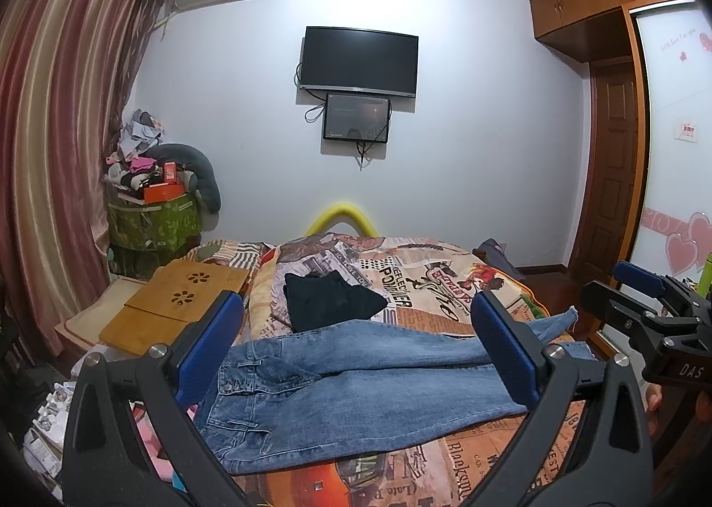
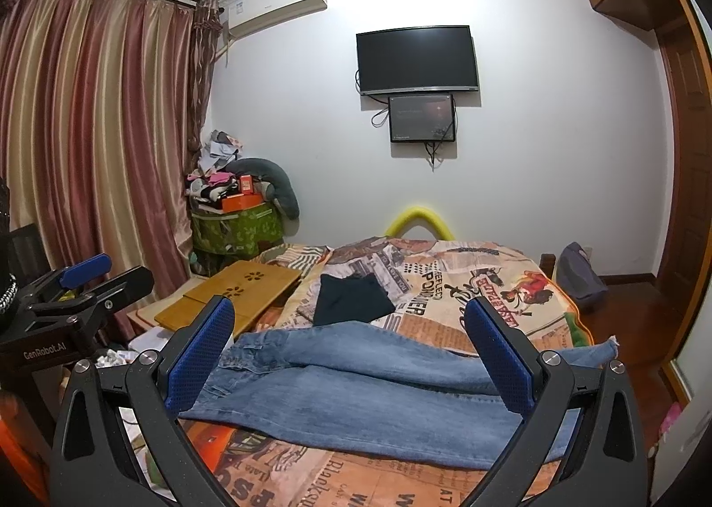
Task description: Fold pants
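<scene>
Both claws are standing with their blue pads wide apart and nothing between them: your left gripper (image 1: 356, 342) and your right gripper (image 2: 351, 355) are hovering over the near edge of the bed (image 1: 467, 280), clear of the cloth. In the left wrist view, the right gripper is also showing at the far right of frame, just beside the left one.

Step in hand, as judged: the first grasp, with no fold yet made. You are facing the jeans (image 1: 356, 378) side-on, so bring the left claw down on the waistband toward the bed's left edge and the right claw down on the hems toward its right edge. Pinch both layers of denim at each end, not the printed blanket (image 2: 445, 298) beneath. Lift both ends level and carry hem to waistband in one pass, so the legs are not sliding apart.

The jeans are lying flat across the near part of the bed, waistband left, hems right. They are mid-blue, faded along the thighs, with frayed hems (image 2: 609, 349) reaching the right edge. One leg is lying partly over the other and the two are diverging slightly toward the hems. Denim of this weight is likely holding a crease well.

A dark folded garment (image 1: 329, 300) is sitting just beyond the jeans, toward the bed's middle; keep the fold clear of it.
</scene>
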